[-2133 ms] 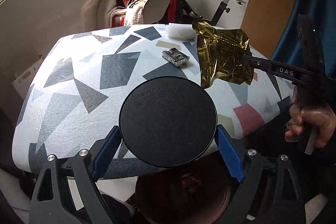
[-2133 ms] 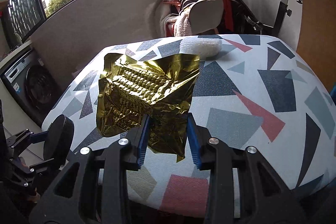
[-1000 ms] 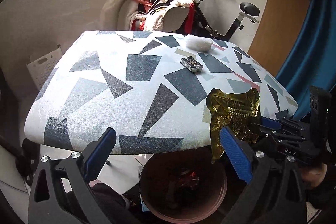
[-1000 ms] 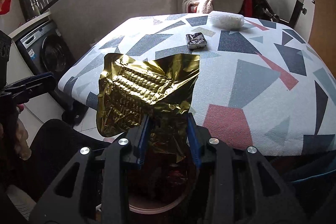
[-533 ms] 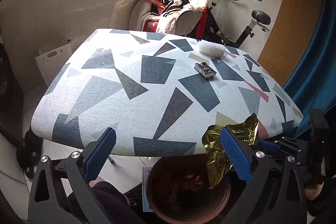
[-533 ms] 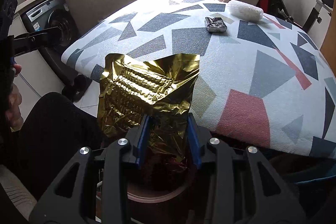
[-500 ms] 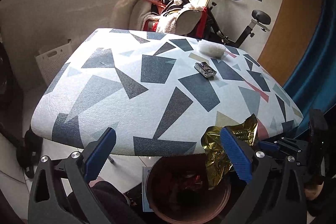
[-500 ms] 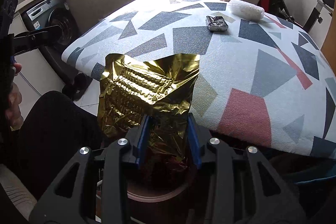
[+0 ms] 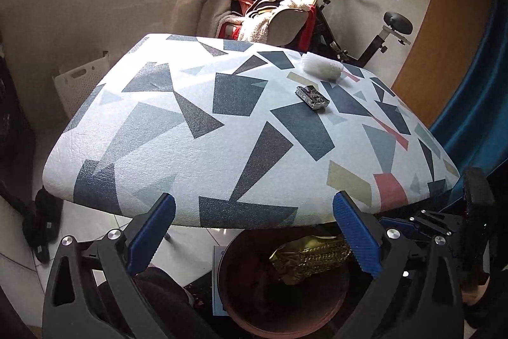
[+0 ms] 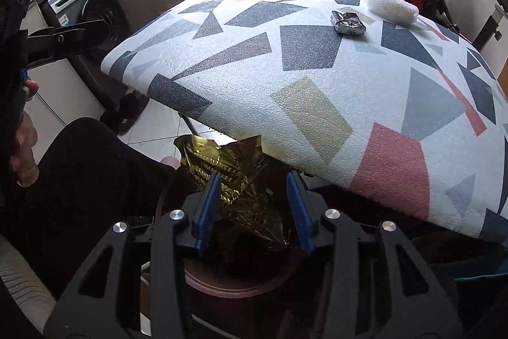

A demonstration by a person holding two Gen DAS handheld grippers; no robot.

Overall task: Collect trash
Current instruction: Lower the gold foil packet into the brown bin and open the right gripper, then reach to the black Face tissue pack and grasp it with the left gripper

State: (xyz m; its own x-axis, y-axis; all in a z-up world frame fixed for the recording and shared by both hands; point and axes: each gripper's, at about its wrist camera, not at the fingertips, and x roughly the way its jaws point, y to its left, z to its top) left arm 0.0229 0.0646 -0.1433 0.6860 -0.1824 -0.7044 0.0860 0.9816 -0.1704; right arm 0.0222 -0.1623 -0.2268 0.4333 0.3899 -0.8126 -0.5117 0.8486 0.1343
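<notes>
A crumpled gold foil wrapper (image 9: pixel 309 256) lies in the mouth of a round brown trash bin (image 9: pixel 241 301) under the table's near edge. In the right wrist view the wrapper (image 10: pixel 235 177) sits between my right gripper's (image 10: pixel 252 212) parted blue pads, and the jaws are open above the bin (image 10: pixel 235 278). My left gripper (image 9: pixel 254 237) is open and empty, held above the bin's left side. A small silvery wrapper (image 9: pixel 312 97) and a white foam piece (image 9: pixel 322 70) lie on the patterned table (image 9: pixel 190 116) at the far right.
The right gripper body (image 9: pixel 444 227) shows at the left view's lower right. A washing machine (image 10: pixel 85 18) stands left of the table. A chair piled with clothes (image 9: pixel 270 18) and an exercise bike (image 9: pixel 365 30) stand behind it. A dark-clothed leg (image 10: pixel 82 173) is beside the bin.
My right gripper lowered over the bin and opened, letting go of the gold wrapper, which now rests in the bin. The left gripper, which held a black lid two seconds ago, is empty.
</notes>
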